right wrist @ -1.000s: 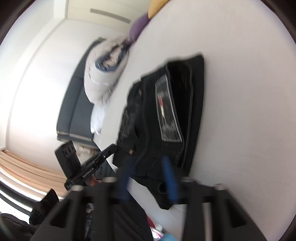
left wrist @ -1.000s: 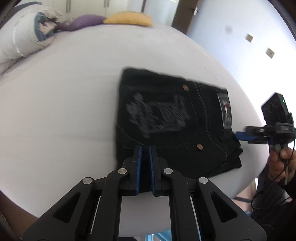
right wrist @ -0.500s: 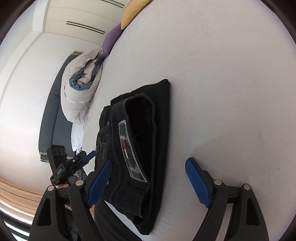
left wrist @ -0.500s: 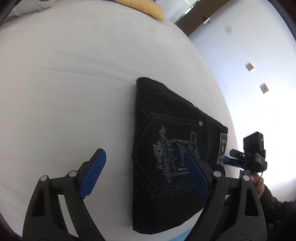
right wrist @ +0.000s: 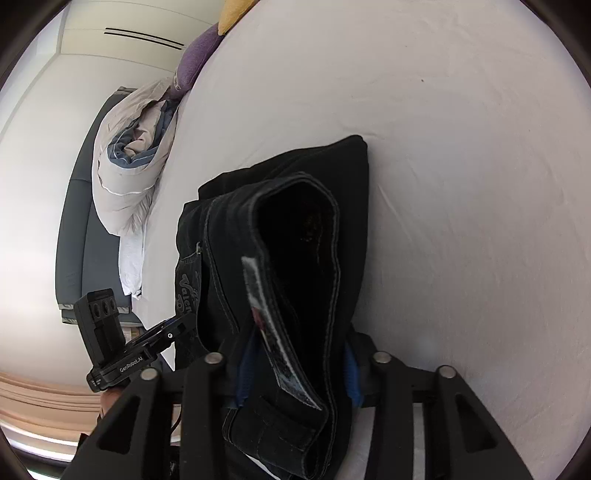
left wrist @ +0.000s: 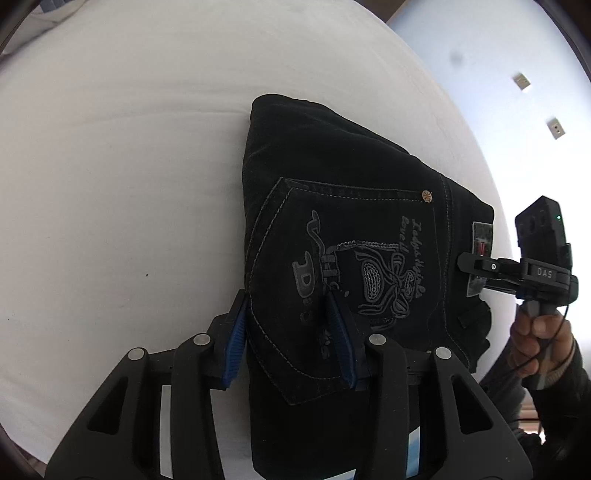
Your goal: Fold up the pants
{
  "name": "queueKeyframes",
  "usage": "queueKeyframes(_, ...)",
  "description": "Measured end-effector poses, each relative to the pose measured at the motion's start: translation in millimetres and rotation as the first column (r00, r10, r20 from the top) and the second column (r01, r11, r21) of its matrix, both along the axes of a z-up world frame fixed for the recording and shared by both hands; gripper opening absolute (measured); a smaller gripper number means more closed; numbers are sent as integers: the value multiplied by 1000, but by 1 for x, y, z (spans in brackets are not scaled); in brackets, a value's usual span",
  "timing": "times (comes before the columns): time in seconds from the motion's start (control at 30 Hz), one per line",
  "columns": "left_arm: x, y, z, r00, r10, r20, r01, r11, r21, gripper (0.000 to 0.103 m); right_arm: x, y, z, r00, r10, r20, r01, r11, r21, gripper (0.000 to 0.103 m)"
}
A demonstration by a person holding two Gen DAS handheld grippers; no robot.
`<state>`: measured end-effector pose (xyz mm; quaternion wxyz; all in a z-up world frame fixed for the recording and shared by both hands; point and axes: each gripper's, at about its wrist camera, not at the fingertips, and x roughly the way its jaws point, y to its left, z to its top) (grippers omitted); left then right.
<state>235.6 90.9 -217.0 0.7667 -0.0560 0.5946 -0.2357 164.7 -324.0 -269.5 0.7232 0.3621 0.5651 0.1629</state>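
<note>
White bedsheet [left wrist: 122, 177] over a mattress, bedroom. Far end in the right wrist view: a purple cushion [right wrist: 195, 61], a yellow cushion [right wrist: 232, 11], a rolled white-and-blue duvet [right wrist: 129, 166] along a dark grey headboard or sofa edge [right wrist: 72, 236]. Pale wall with two small wall plates [left wrist: 521, 81] off the bed's far side.

Black denim pants [left wrist: 351, 236], folded into a thick compact stack, lie near the bed's edge closest to you. Back pocket faces up, grey embroidered lettering and scrollwork on it, one copper rivet [left wrist: 427, 196] at the pocket corner, grey waistband patch [left wrist: 482, 254] at the right end.

Your left gripper [left wrist: 291, 336]: blue-padded fingers [left wrist: 236, 332] partly closed, straddling the stack's near-left edge. One pad sits against the folded side, the other presses onto the pocket face. Denim fills the gap between them.

Your right gripper [right wrist: 295, 365]: set on the waistband end, its blue pads [right wrist: 245, 365] on either side of the doubled band and patch, fabric bunched between. Waistband opening [right wrist: 295, 229] gapes toward the lens. In the left wrist view this gripper [left wrist: 469, 264] meets the pants at the patch, your hand [left wrist: 535, 339] wrapped around its handle.
</note>
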Motion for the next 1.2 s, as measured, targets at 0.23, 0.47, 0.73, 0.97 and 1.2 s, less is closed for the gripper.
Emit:
queueKeyframes(0.23,-14,-17,30,996,42,84,-46,998,44,19,0,13,30,990,58,127,-46,995,-91,19)
queueKeyframes(0.47,-5,-46,88,980,63,187,-58,998,-36,18,18,-13,83,967,71,246,-44,992,-115,18)
queueKeyframes(0.73,49,-108,91,975,66,211,-51,996,-74,18,74,-72,108,954,61,294,-8,984,-180,18)
queueKeyframes(0.97,90,-148,21,988,68,136,-68,998,-4,24,122,-114,35,986,46,161,-19,986,-164,41)
queueKeyframes(1.2,82,-128,-2,976,153,155,-155,988,-4,87,80,-154,15,955,-120,272,128,992,-12,58)
